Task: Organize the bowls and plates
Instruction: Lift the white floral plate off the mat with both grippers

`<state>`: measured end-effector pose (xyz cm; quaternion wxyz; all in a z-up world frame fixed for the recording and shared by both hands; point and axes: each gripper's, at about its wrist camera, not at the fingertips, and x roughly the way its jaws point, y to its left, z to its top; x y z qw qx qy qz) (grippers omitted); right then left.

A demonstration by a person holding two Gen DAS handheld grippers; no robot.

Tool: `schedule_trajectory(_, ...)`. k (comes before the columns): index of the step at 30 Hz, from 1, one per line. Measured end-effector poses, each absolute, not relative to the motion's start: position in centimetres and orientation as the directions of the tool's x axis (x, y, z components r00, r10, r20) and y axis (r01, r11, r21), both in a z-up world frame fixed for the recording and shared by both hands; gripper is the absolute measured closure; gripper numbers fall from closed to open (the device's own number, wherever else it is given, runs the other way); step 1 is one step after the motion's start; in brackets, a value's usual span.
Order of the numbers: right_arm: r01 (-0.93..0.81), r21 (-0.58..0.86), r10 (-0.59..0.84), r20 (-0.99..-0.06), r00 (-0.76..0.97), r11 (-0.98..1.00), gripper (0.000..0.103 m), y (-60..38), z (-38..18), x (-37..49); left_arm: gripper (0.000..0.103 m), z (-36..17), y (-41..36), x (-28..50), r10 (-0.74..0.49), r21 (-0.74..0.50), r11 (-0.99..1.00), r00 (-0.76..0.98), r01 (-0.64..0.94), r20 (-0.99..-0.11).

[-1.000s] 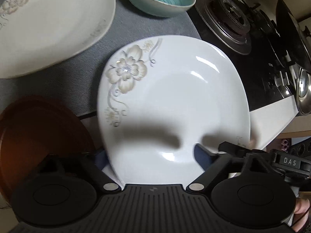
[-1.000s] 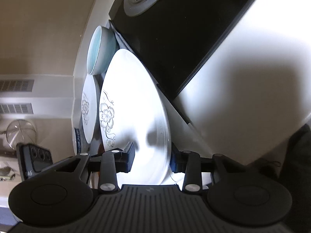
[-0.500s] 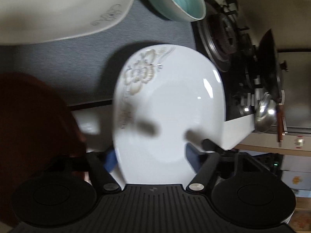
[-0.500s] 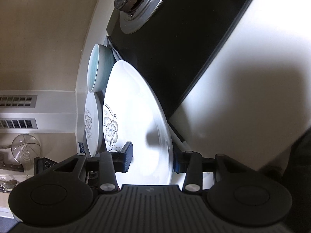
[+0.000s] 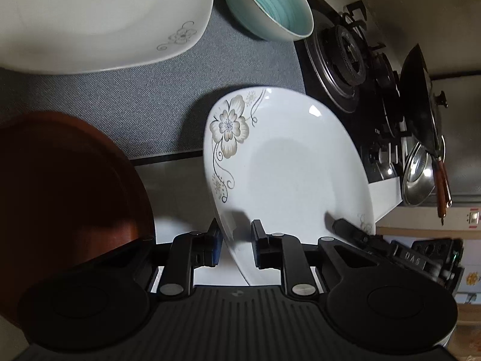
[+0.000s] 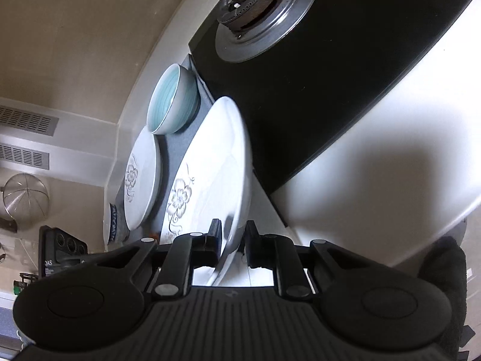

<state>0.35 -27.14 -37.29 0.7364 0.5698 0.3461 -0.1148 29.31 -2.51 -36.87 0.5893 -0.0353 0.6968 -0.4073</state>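
Observation:
A white plate with a flower print (image 5: 288, 165) is lifted and tilted above the counter. My left gripper (image 5: 236, 240) has its jaws around the plate's near rim, narrowed onto it. My right gripper (image 6: 233, 240) clasps the same plate (image 6: 210, 186) by another part of the rim; its black body shows in the left wrist view (image 5: 390, 249). A second flowered plate (image 5: 90, 18) lies on the grey mat (image 5: 135, 96), with a teal bowl (image 5: 270, 9) beside it. A dark brown plate (image 5: 60, 186) lies at the left.
A black gas hob (image 5: 345, 57) with burners adjoins the mat on the right. A wok (image 5: 421, 102) and a metal lid (image 5: 419, 177) sit beyond it. The white counter (image 6: 375, 156) runs along the hob. A strainer (image 6: 25, 201) hangs on the wall.
The flowered plate has tilted up more onto its edge. Both grippers' jaws have narrowed from wide open onto its rim. The left wrist view has swung to the right.

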Motion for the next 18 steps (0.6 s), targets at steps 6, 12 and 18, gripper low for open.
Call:
schedule_trajectory(6, 0.563, 0.765, 0.216, -0.634, 0.743, 0.312, 0.085, -26.5, -36.6, -0.5, 0.082, -34.6, -3.4, 28.7, -0.521, -0.573, 0.657, -0.254, 0.489, -0.815)
schedule_trajectory(12, 0.568, 0.738, 0.193, -0.656, 0.729, 0.364, 0.084, -25.5, -35.0, -0.1, 0.081, -33.3, -3.2, 28.4, -0.522, -0.541, 0.661, -0.199, 0.521, -0.83)
schedule_trajectory(18, 0.577, 0.725, 0.172, -0.667, 0.725, 0.377, 0.085, -25.0, -34.1, 0.3, 0.081, -33.3, -2.1, 28.4, -0.52, -0.536, 0.674, -0.19, 0.509, -0.833)
